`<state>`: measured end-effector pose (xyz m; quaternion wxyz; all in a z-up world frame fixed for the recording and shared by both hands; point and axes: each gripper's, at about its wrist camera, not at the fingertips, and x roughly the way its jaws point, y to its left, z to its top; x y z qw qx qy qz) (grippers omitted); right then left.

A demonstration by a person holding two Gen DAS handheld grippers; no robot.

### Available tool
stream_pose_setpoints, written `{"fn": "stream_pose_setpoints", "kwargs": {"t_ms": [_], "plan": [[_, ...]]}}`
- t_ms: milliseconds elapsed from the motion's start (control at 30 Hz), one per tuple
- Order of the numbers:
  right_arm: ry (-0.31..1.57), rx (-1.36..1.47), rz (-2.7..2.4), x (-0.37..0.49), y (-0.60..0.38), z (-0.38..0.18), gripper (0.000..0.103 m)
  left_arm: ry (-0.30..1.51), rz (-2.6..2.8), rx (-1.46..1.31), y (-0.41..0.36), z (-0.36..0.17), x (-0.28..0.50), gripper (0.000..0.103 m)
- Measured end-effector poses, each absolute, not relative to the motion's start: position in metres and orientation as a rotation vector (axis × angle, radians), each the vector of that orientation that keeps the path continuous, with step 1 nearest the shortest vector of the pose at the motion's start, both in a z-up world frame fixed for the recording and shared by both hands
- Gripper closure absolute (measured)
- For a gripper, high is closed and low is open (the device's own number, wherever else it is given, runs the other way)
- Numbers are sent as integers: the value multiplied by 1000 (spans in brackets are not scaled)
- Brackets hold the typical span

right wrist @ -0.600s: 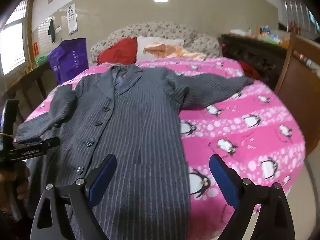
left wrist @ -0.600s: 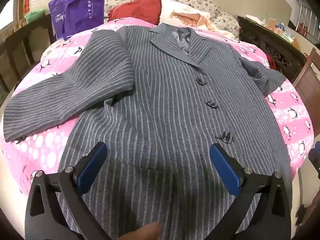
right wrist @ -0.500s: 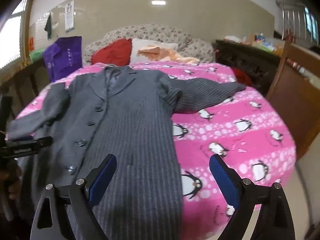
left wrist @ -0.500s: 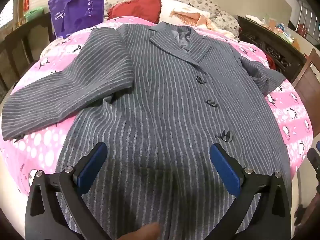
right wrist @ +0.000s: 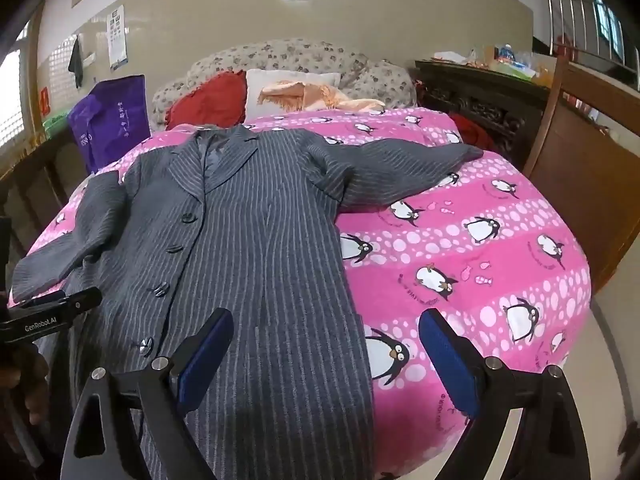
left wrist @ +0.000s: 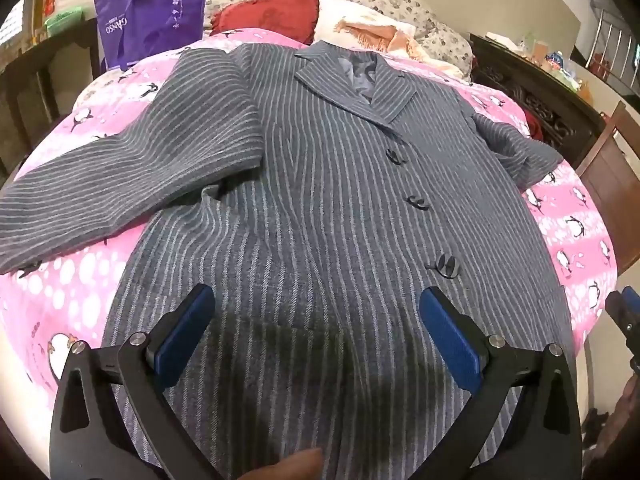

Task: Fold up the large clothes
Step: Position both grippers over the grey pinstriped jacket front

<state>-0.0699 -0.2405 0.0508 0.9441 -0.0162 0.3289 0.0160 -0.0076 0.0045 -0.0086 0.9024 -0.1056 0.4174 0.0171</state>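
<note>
A long grey pinstriped coat (left wrist: 320,200) lies flat and buttoned on the pink penguin bedspread (left wrist: 60,292), collar toward the pillows, both sleeves spread out sideways. It also shows in the right wrist view (right wrist: 260,248). My left gripper (left wrist: 316,320) is open and empty, hovering over the coat's lower front near the hem. My right gripper (right wrist: 326,344) is open and empty, above the coat's lower right edge. The left gripper's body (right wrist: 48,316) shows at the left of the right wrist view.
A red pillow (right wrist: 208,100), a white pillow (right wrist: 280,88) and an orange cloth (right wrist: 320,96) lie at the bed's head. A purple bag (left wrist: 152,12) stands at the back left. Dark wooden furniture (right wrist: 500,100) stands right of the bed. Bare pink bedspread (right wrist: 480,260) lies right of the coat.
The right gripper has risen and pulled back a little, so the bed looks lower and farther. The left gripper has shifted slightly forward over the coat. Both stay open.
</note>
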Motion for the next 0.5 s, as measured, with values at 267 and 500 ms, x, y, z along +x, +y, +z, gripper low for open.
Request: {"fn": "stream_pose_setpoints", "kwargs": {"t_ms": [267, 500], "plan": [[675, -37, 43, -62, -236, 53, 11, 868, 43, -210, 6, -11, -5, 0], [659, -42, 53, -53, -232, 67, 11, 877, 37, -193, 0, -13, -1, 0]]}}
